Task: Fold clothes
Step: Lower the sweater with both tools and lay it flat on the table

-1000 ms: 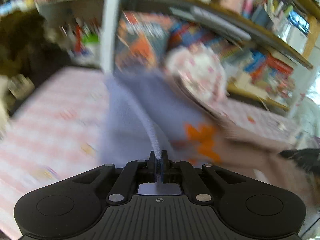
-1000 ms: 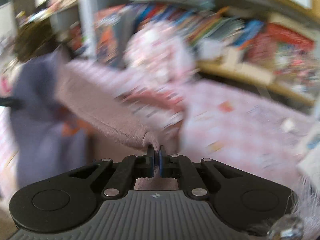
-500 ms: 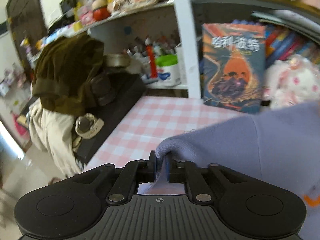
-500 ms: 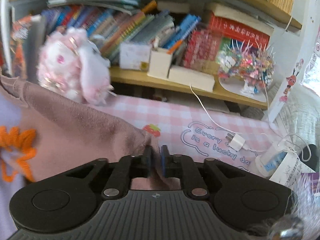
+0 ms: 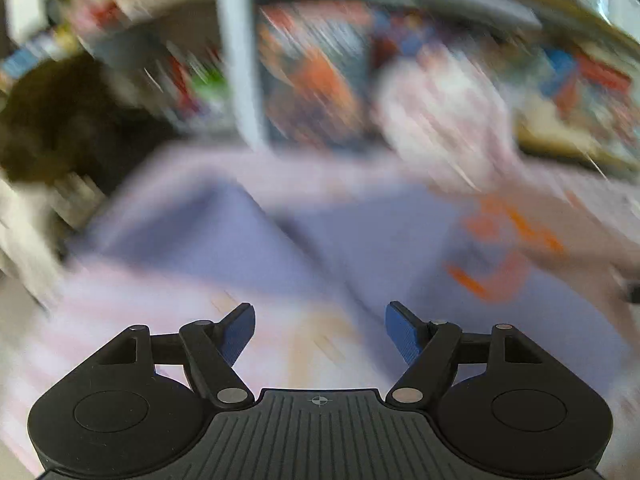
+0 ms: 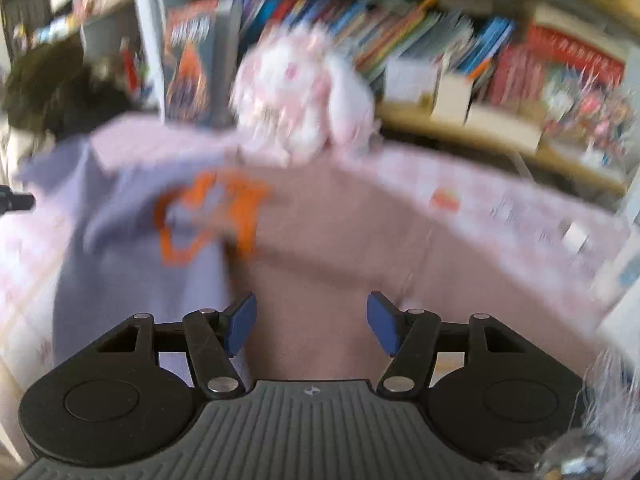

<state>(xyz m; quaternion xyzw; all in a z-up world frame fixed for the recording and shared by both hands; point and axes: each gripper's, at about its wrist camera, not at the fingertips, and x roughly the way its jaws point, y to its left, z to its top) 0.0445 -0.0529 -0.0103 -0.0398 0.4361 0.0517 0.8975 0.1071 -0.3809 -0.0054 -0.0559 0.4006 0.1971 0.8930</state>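
Note:
A two-tone garment, lavender on one half (image 5: 360,240) and dusty pink on the other (image 6: 340,240), with an orange print (image 6: 208,220), lies spread on the pink checked tablecloth (image 5: 140,320). Both views are motion-blurred. My left gripper (image 5: 320,332) is open and empty, just off the lavender edge. My right gripper (image 6: 308,322) is open and empty above the pink half. The orange print also shows in the left wrist view (image 5: 500,256).
A white and pink plush toy (image 6: 300,92) sits at the back of the table against bookshelves (image 6: 440,40). A dark green bag (image 5: 52,128) stands at the far left. A white upright post (image 5: 240,52) rises behind the cloth.
Both grippers have opened and let go of the garment, which now lies flat on the table. Both have pulled back towards me.

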